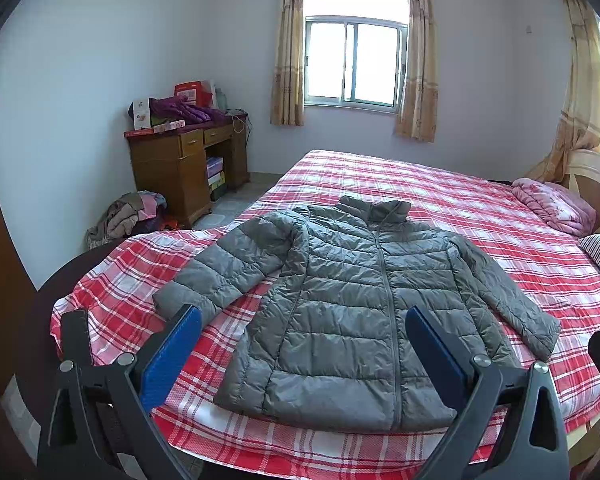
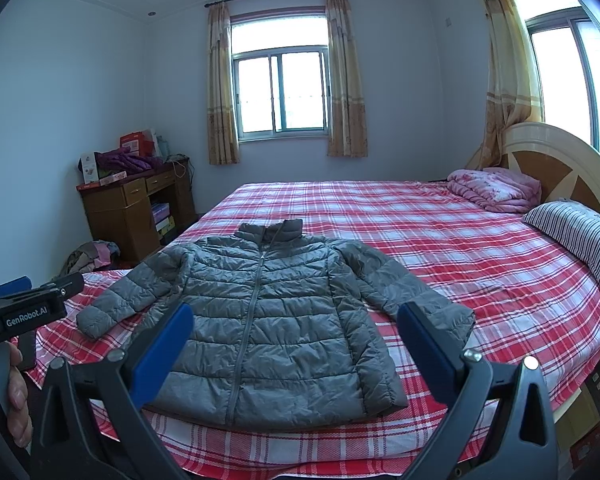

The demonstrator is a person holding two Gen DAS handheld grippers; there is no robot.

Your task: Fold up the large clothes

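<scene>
Grey quilted puffer jacket [image 1: 352, 300] lies flat and face up on the near end of a bed covered with a red, white and pink checked sheet [image 1: 480, 216], its front zipped to the standing collar, which points toward the far window. Both sleeves are spread: one angles out toward the sheet's left corner, the other runs down along the body on the right side, its cuff resting on the sheet. The hem sits just inside the near edge of the bed. The left gripper [image 1: 303, 318], black-framed with blue pads, hangs above the near edge with its fingers spread wide apart, holding nothing and clear of the fabric. The right gripper [image 2: 295, 314], of the same build, is likewise spread wide and empty above the hem; in its view the left tool appears at the left border, gripped by a person's hand [image 2: 14, 384]. Farther up the bed a folded pink quilt [image 2: 494, 190] lies beside a striped pillow [image 2: 576, 232] against a rounded wooden headboard [image 2: 556, 160]. A brown wooden desk [image 1: 188, 164] piled with purple clothing and boxes stands in the left corner, with a heap of clothes [image 1: 128, 216] on the floor beside it. Beige curtains [image 1: 288, 48] frame the window [image 1: 356, 60].
</scene>
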